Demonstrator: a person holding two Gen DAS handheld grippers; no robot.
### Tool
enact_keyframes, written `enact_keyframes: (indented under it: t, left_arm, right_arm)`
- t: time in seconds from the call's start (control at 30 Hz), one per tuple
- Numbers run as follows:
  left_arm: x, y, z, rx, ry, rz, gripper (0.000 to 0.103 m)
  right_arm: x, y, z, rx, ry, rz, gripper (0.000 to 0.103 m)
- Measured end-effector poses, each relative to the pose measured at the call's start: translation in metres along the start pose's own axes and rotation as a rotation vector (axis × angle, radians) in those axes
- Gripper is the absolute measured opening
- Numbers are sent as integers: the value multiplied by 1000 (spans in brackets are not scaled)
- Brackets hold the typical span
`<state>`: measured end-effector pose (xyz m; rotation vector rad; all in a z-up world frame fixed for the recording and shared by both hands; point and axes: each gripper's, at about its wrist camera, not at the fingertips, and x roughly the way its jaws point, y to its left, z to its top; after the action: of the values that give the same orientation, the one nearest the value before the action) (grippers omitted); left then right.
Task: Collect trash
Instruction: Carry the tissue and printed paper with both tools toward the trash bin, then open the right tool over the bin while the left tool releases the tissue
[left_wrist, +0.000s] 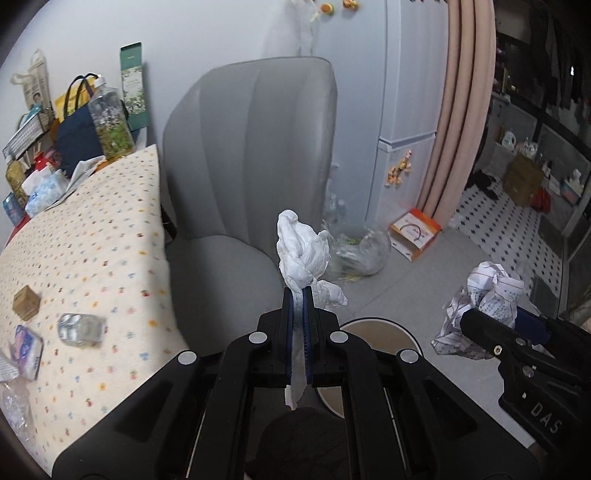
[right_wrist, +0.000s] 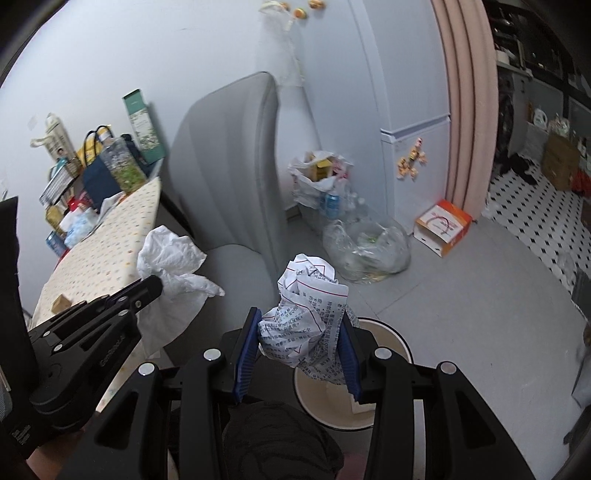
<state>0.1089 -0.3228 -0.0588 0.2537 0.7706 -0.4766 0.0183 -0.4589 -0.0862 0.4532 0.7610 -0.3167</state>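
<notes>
The left gripper (left_wrist: 298, 295), seen from its own wrist camera, has its blue pads pinched almost together on a crumpled white tissue (left_wrist: 303, 254). The wad stands up above the fingertips and a thin tail hangs out behind the pads, so the grip is on a narrow fold, which suits something this soft. Just below and ahead of the fingers sits the round rim of a cream waste bin (left_wrist: 399, 328); the gripper points down towards it, likely so the tissue can drop in. At the right edge the right gripper (left_wrist: 517, 321) carries a ball of printed paper (left_wrist: 491, 291). On the left, the dotted tablecloth (left_wrist: 96, 229) bears more litter: a crushed clear bottle (left_wrist: 79, 329), a small brown box (left_wrist: 26, 302) and a wrapper (left_wrist: 26, 350). These look like later pickings.

From the right wrist camera, the right gripper (right_wrist: 301, 332) has its jaws standing partly apart, a pad pressed on each side of the printed paper (right_wrist: 306, 314); the bulky ball sets that width. It hangs directly over the mouth of the waste bin (right_wrist: 402, 343), whose pale inside shows beneath the paper. At the left the left gripper (right_wrist: 147, 288) holds the tissue (right_wrist: 173, 254) beside the grey chair (right_wrist: 229, 177). A clear bag of bottles (right_wrist: 369, 247) lies on the floor behind.
</notes>
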Motion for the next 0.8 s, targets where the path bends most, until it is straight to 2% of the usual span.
enact_keyframes:
  t: [0.1, 0.13, 0.2, 0.57, 0.8]
  left_arm:
    - [10, -4, 1, 7, 15, 0, 6]
    - [13, -5, 2, 7, 21, 0, 5]
    - [18, -7, 2, 8, 29, 1, 5]
    - [32, -32, 0, 46, 57, -35, 5]
    - [40, -60, -1, 76, 78, -101, 6]
  right_arm:
    - [11, -9, 1, 2, 5, 4, 44]
    - [14, -12, 1, 0, 2, -6, 53]
    - [18, -19, 1, 26, -5, -9, 64]
    - [20, -56, -2, 111, -4, -63, 66]
    - [-4, -77, -3, 132, -48, -135, 70]
